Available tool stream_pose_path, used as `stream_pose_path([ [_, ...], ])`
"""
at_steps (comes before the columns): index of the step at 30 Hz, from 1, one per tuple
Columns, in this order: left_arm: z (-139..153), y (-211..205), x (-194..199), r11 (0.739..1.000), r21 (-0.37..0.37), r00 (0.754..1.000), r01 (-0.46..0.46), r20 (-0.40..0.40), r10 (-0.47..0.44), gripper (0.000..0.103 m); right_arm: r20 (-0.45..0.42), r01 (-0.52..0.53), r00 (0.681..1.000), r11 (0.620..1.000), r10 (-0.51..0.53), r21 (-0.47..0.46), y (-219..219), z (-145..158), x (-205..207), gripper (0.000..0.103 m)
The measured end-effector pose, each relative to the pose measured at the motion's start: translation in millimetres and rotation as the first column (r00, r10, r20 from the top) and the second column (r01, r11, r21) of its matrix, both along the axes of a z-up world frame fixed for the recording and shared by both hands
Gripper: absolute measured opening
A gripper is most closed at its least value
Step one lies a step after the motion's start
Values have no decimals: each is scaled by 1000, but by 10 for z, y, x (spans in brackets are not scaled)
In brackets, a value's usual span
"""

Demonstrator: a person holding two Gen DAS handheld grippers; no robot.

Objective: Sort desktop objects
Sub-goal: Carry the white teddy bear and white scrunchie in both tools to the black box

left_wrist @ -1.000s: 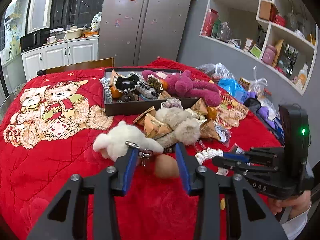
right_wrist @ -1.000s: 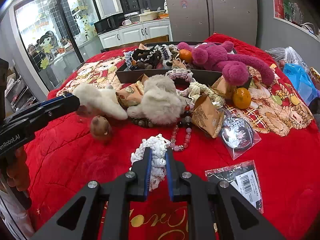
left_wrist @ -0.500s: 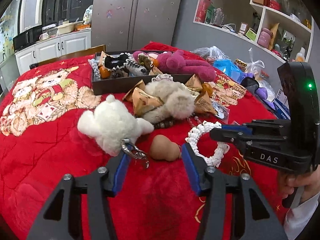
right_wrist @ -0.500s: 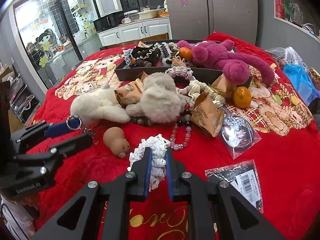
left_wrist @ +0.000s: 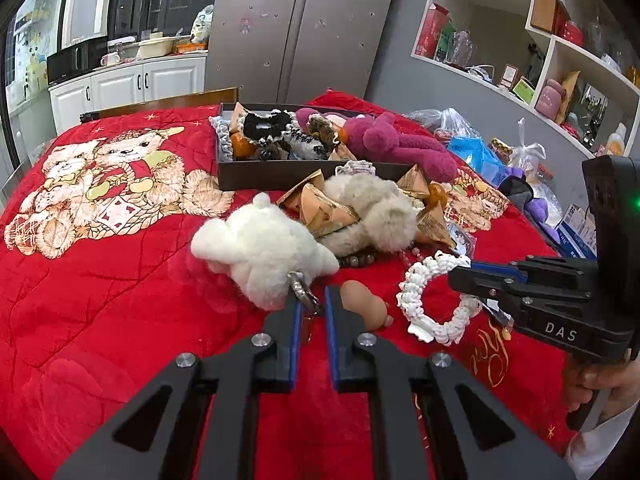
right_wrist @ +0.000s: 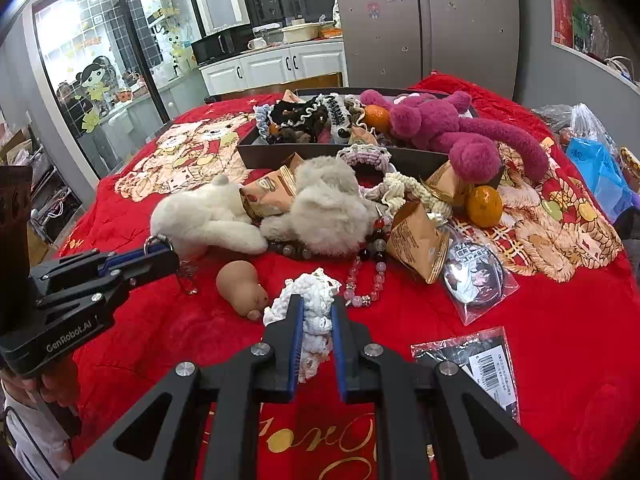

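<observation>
Worktop (left_wrist: pixel 100 300) is covered w/ a red quilted blanket, teddy-bear print on its far left part, gold lettering near the front edge. Room behind: steel double-door fridge (left_wrist: pixel 296 28), white kitchen cabinets (left_wrist: pixel 120 88) w/ a microwave on top, glass doors to the left, white wall shelves (left_wrist: pixel 540 40) full of boxes and jars on the right.

Dark tray (left_wrist: pixel 276 174) sits mid-worktop, holding scrunchies, an orange and the upper part of a magenta plush (left_wrist: pixel 384 140) whose limb hangs over the tray's right end. In front of it a loose pile: white plush bear (left_wrist: pixel 256 248), grey fluffy plush (left_wrist: pixel 372 208), paper snack packets, bead bracelets, another orange (right_wrist: pixel 484 206), bagged badge (right_wrist: pixel 476 276).

Left gripper (left_wrist: pixel 311 308) has just been closing; jaws now clamped on the metal keyring clasp (left_wrist: pixel 300 288) of the white bear, at the bear's near edge. Tan gourd-shaped toy (left_wrist: pixel 364 304) lies just right of it.

Right gripper (right_wrist: pixel 316 320) is closed on the white crochet scrunchie (right_wrist: pixel 312 304), which rests on the blanket near the front; a hand (left_wrist: pixel 600 384) shows below its handle.
</observation>
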State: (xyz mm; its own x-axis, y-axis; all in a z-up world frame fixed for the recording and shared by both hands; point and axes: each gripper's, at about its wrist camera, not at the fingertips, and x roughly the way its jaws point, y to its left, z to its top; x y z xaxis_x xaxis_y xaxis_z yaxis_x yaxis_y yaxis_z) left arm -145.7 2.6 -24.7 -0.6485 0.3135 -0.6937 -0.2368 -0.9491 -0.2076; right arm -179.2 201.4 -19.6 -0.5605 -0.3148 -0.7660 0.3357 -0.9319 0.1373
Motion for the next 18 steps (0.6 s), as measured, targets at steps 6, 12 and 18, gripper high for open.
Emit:
stream_pose_path([
  [6, 135, -18, -13, 1000, -1, 999, -21, -28, 21, 5, -18, 1, 1000, 1000, -1, 1, 6, 87, 20, 14],
  [12, 429, -5, -23, 999, -26, 995, -27, -96, 25, 4, -48, 6, 999, 1000, -7, -7, 23, 222, 36, 14],
  [18, 576, -3, -78, 999, -25, 993, -38, -116, 34, 4, -95, 10, 995, 1000, -12, -20, 12, 439, 36, 14],
])
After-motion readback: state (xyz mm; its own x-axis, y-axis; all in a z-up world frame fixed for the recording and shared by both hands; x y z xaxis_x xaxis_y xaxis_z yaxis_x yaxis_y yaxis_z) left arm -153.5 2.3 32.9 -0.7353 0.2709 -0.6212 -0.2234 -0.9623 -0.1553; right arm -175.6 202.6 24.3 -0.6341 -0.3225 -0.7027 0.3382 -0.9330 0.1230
